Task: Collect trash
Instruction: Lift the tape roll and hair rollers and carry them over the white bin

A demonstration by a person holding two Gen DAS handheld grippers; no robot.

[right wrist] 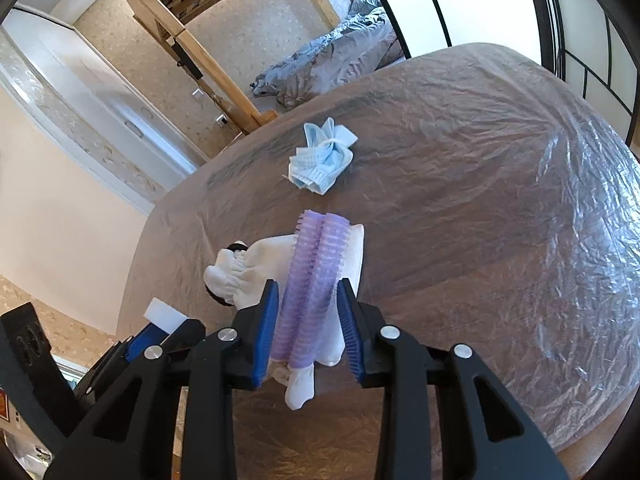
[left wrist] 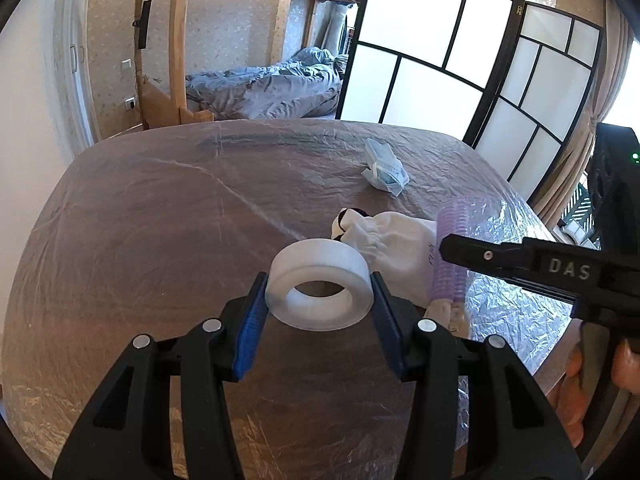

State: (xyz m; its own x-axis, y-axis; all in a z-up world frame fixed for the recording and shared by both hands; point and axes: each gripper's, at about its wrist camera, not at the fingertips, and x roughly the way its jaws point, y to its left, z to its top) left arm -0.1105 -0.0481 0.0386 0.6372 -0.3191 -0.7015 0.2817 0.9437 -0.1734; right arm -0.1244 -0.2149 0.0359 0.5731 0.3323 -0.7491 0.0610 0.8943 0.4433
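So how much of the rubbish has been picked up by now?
Nothing looks put away yet, and no bin is in view. In hand: the left gripper has its jaws shut on a white tape roll, and the right gripper squeezes purple hair rollers. Left on the table: a crumpled blue face mask and a white sock.

A bunk bed of pale wood (left wrist: 178, 40) is standing in the room well beyond the claw, past the far edge of the table. A rumpled grey-blue duvet (left wrist: 276, 88) is lying on its lower bunk. Off to the far right of the claw, sliding screens with black frames and frosted panels (left wrist: 432, 56) are closing off the room, and a beige curtain (left wrist: 592, 120) is hanging beside them. A white door (right wrist: 100, 92) is showing to the far left.
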